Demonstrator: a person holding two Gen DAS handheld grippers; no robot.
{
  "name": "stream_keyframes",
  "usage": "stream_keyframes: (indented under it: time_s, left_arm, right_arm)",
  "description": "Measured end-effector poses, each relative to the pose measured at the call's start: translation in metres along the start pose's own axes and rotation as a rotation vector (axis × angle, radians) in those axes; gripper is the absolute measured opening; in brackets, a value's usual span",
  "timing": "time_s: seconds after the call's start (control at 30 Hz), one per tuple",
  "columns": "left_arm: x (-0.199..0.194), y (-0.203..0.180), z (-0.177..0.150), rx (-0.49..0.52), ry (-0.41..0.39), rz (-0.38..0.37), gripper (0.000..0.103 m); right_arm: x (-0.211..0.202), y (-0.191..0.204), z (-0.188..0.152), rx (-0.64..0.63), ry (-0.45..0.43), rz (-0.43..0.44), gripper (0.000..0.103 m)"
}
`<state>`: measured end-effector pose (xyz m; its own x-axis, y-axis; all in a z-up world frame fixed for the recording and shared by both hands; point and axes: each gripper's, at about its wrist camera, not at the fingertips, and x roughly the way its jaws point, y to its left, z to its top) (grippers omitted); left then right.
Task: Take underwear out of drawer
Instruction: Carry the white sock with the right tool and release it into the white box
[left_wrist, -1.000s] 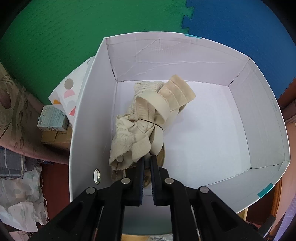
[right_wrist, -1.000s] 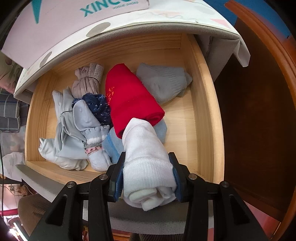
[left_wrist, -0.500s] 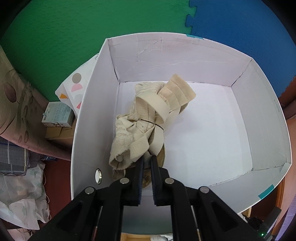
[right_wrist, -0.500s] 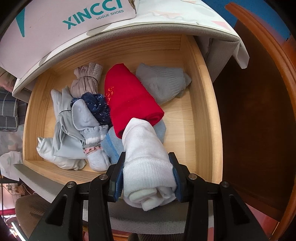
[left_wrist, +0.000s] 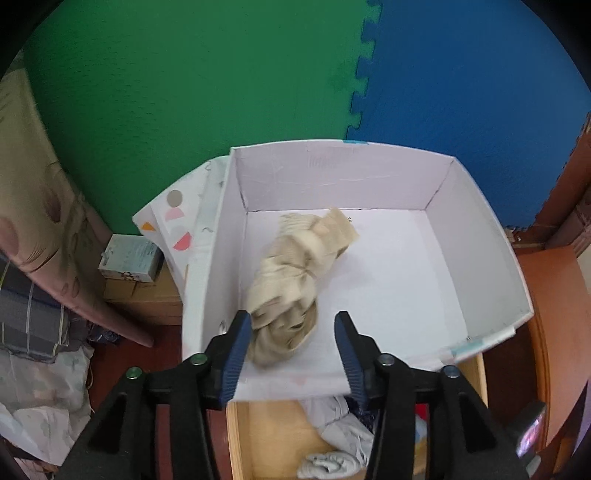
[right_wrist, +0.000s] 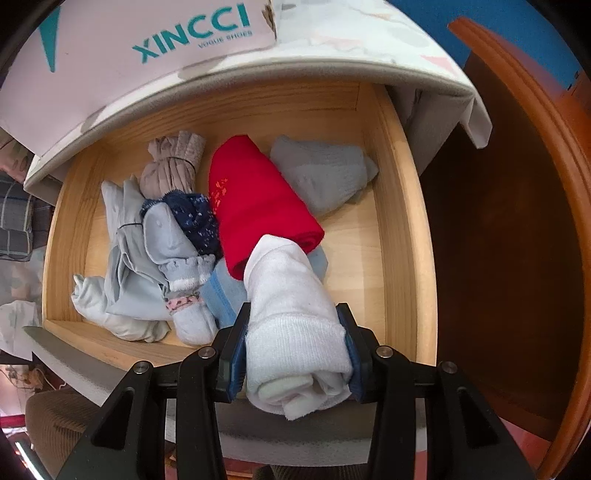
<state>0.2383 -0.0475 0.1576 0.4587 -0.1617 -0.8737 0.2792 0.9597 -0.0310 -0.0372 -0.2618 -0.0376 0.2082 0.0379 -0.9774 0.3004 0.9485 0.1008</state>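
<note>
In the left wrist view my left gripper is open and empty, held above the near edge of a white shoe box. A beige bundle of underwear lies inside the box, free of the fingers. In the right wrist view my right gripper is shut on a white rolled garment, held above the front of the open wooden drawer. The drawer holds a red roll, a grey piece, a tan bundle and several pale blue pieces.
The shoe box marked XINCCI stands on the cabinet top above the drawer. A dark brown wooden panel is to the drawer's right. Green and blue foam mats cover the wall. Small boxes and cloth lie at the left.
My left gripper has opened, let go of the beige bundle into the box, and pulled back and up. My right gripper still holds the white roll, nearly unmoved.
</note>
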Motion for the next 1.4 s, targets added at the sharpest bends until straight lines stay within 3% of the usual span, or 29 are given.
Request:
stream_keyframes:
  time_s: [0.2,0.53,0.77,0.97,1.13,1.4]
  left_arm:
    - [-0.023,0.017,-0.056,-0.023,-0.026,0.028,0.054]
    - [0.014,0.027,-0.158,-0.080,0.032,0.101,0.054]
    - [0.042,0.014,-0.199,-0.056,0.064,0.149,0.054]
    - [0.051,0.022,-0.203,-0.102,0.081,0.136,0.054]
    - [0.053,0.034,-0.206,-0.168,0.093,0.127,0.054]
    - [0.054,0.036,-0.207,-0.175,0.095,0.095,0.054]
  right_arm:
    - [-0.007,-0.008,0.002,0.017,-0.016,0.036,0.040]
    - [-0.064,-0.019,0.015,-0.003,-0.082,0.037,0.040]
    - [-0.147,-0.009,0.062,-0.056,-0.231,0.023,0.040]
    - [-0.191,0.022,0.124,-0.115,-0.328,0.041,0.040]
    - [-0.175,0.054,0.170,-0.160,-0.302,0.048,0.040]
    - [-0.091,0.085,0.228,-0.184,-0.164,-0.027,0.040]
